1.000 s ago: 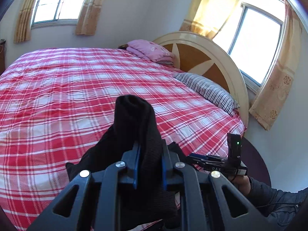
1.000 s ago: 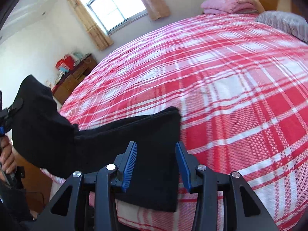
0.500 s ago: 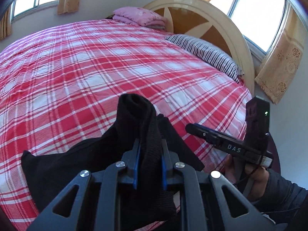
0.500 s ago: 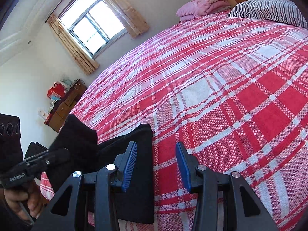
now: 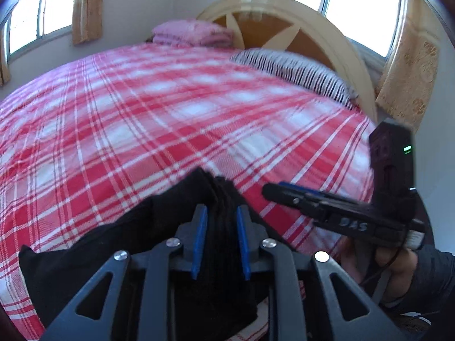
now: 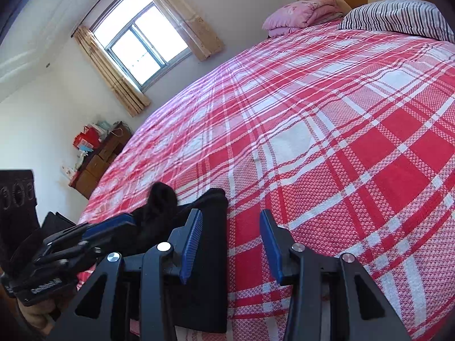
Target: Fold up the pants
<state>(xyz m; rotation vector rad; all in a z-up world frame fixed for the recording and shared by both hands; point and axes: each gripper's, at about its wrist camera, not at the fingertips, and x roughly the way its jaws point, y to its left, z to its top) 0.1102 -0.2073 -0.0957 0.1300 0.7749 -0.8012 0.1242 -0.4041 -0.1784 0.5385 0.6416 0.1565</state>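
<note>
Pants (image 5: 93, 244) lie on the near edge of the bed (image 5: 176, 119), a black strip running left to right. The left tool (image 5: 219, 241) is clamped on a bunched fold at their right end. The right tool (image 6: 231, 250) is spread apart with nothing in it, just right of that same end. So the left tool is the one on the cloth, and the free end lies far to its left.

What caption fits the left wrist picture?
Left tool grips black pants on a plaid bed.
</note>
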